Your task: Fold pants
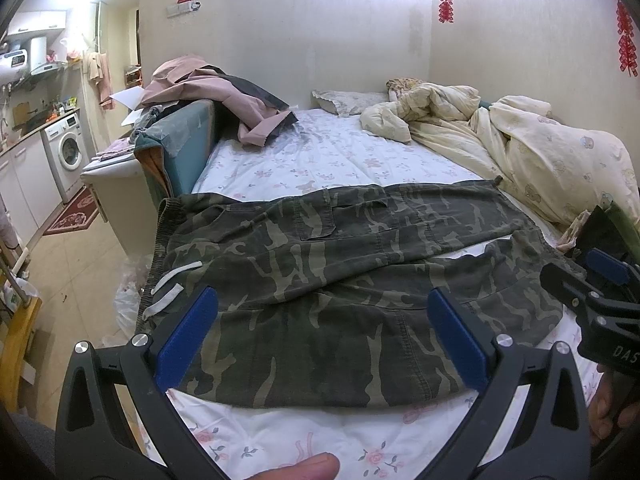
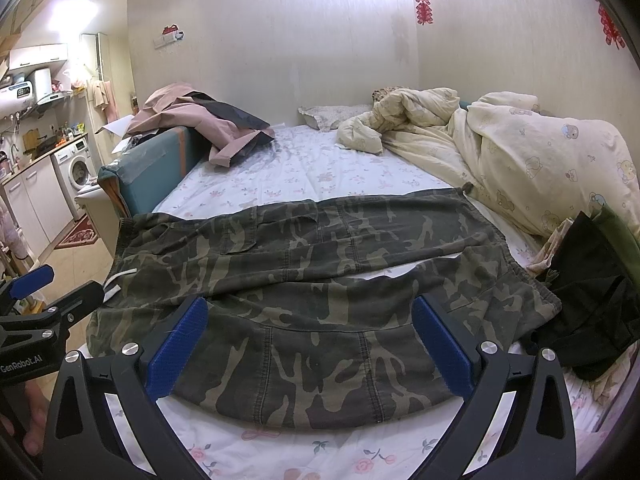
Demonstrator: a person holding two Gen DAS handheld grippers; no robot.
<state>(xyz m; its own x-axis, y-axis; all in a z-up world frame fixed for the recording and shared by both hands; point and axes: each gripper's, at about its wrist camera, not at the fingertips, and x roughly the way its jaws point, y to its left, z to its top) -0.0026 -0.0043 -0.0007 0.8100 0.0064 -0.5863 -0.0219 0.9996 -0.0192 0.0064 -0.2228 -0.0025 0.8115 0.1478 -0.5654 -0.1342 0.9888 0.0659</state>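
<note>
Bare sheet beyond pants, quilt crowding right, black clothes beside

Bed with white floral sheet fills both views. Camouflage pants spread flat across near half, waistband at 9 o'clock, legs toward 3 o'clock, slightly parted. Cream quilt bunched along 2 o'clock side. Pillow at 12 o'clock, against wall. Pink garment draped over bed edge at 10 o'clock. Black clothing piled at 3 o'clock, touching pants' leg ends.
</note>
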